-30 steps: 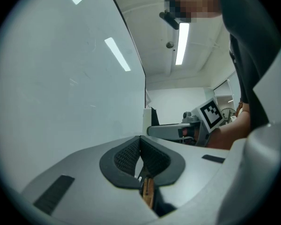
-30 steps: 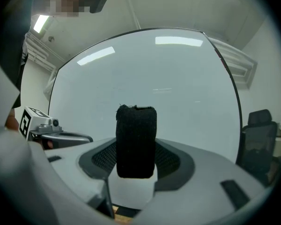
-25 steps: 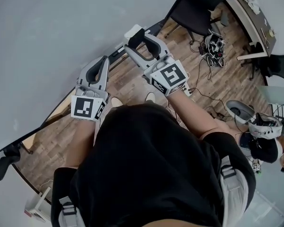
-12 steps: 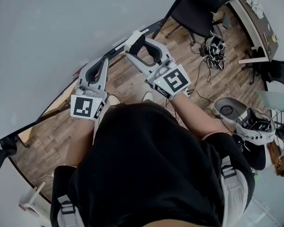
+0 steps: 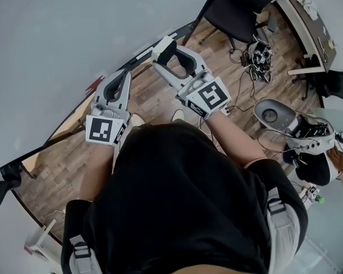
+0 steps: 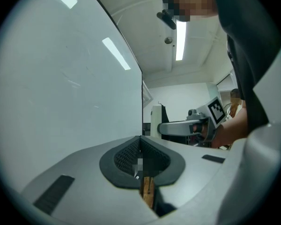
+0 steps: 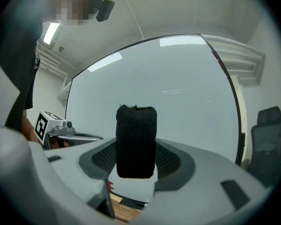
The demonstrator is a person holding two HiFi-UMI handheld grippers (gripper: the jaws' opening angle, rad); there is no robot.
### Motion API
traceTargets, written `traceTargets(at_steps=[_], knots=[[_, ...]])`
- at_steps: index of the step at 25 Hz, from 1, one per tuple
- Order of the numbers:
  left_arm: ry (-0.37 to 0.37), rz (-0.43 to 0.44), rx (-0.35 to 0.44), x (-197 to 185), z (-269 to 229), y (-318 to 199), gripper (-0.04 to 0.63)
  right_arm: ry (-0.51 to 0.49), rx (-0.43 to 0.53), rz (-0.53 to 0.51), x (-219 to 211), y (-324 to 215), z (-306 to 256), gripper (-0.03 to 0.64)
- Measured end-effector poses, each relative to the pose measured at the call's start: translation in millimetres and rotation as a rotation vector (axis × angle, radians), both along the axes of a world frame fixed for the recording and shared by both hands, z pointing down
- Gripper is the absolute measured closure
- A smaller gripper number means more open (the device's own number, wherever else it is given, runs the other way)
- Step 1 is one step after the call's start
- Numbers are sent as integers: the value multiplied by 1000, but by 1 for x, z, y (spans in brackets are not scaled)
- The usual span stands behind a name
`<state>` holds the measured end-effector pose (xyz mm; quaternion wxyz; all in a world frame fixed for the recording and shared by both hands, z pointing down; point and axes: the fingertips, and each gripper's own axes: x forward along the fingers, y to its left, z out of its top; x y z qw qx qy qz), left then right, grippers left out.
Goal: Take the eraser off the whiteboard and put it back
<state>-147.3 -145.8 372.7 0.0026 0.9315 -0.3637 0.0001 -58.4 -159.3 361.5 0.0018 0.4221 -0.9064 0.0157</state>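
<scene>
1. Whiteboard (image 5: 74,39) fills the upper left of the head view. Wooden floor (image 5: 160,104) lies below it, with a black chair (image 5: 234,16), a cable tangle (image 5: 260,53) and a tabletop (image 5: 308,27) at upper right.
2. Right gripper (image 5: 170,49) fingers clamp the eraser (image 7: 136,142), black felt above white body. It sits at the centre of the right gripper view and blocks part of the board; contact with the board is unclear.
3. Left gripper (image 5: 121,76) fingers are pressed together with nothing between them, left of centre.
4. Red print on the eraser body is too small to read.
</scene>
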Motion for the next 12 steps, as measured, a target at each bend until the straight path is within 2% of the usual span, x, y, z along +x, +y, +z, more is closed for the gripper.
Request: traceTargets(at_steps=[12], knots=[[-9, 67, 0, 35, -3, 1, 600, -22, -9, 67, 33, 2, 1, 394]])
